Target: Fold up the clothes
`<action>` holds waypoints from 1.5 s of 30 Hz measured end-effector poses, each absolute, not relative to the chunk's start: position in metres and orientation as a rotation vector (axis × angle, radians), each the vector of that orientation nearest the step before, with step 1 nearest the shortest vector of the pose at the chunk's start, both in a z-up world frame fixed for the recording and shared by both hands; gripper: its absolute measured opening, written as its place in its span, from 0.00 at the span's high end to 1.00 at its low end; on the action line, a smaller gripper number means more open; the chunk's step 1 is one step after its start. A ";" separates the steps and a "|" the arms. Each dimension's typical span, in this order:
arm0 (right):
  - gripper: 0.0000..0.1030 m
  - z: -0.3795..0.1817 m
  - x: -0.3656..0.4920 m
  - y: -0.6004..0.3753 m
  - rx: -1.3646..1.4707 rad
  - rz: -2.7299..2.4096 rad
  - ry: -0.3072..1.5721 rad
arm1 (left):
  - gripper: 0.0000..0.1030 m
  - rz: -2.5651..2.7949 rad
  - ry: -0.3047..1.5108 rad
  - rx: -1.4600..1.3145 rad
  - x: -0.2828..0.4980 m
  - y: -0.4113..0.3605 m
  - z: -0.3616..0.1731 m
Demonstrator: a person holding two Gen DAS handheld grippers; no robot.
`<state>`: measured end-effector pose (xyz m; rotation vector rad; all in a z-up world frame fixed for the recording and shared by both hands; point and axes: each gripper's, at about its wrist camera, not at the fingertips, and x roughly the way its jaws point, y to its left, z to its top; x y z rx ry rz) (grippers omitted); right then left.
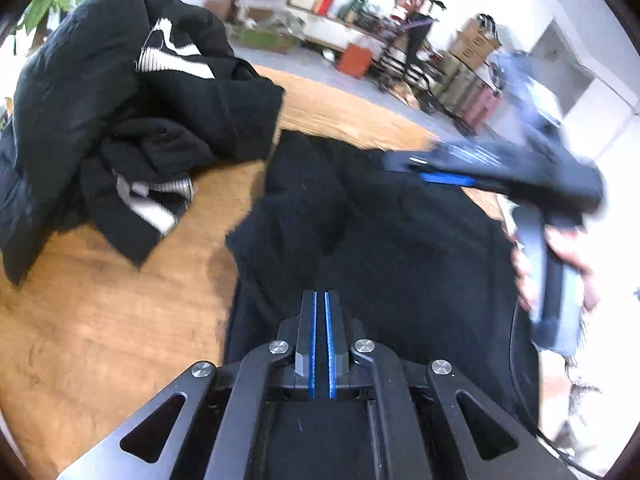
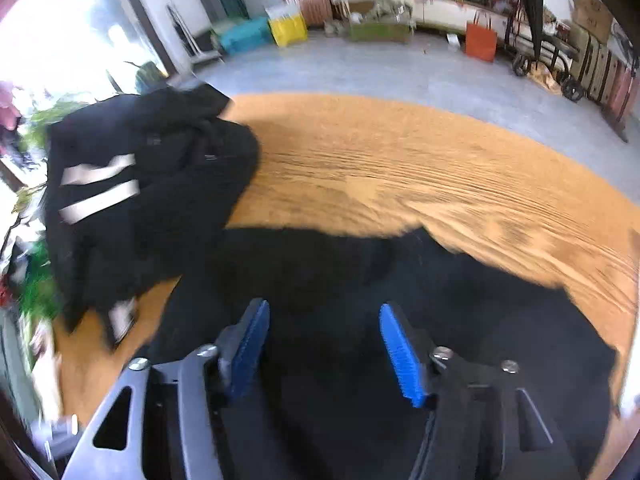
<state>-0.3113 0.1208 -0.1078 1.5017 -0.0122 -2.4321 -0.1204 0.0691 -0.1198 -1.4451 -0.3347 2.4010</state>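
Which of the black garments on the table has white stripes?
The crumpled jacket heaped at the table's far left. The garment spread flat under the tongs is plain black.

Left gripper (image 1: 321, 300) angled downward, blue pads pressed together, nothing visible between them. Right gripper (image 2: 322, 316) tilted down, jaws spread apart, empty. Bare hand (image 1: 560, 264) grips its handle.

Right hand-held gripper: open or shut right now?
Open. In its own view the right hand-held gripper has its blue pads standing well apart over the black garment, with nothing pinched between them.
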 end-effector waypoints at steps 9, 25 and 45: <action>0.30 -0.127 -0.084 0.162 1.481 -2.265 0.122 | 0.94 2.376 -0.348 -1.576 -0.077 0.066 -0.095; 0.28 -0.128 -0.031 0.152 1.216 -2.242 0.136 | 0.97 2.469 -0.090 -1.665 -0.220 0.097 -0.124; 0.25 -0.157 -0.001 0.134 1.372 -2.096 0.141 | 0.99 2.420 -0.160 -1.907 -0.155 0.032 -0.128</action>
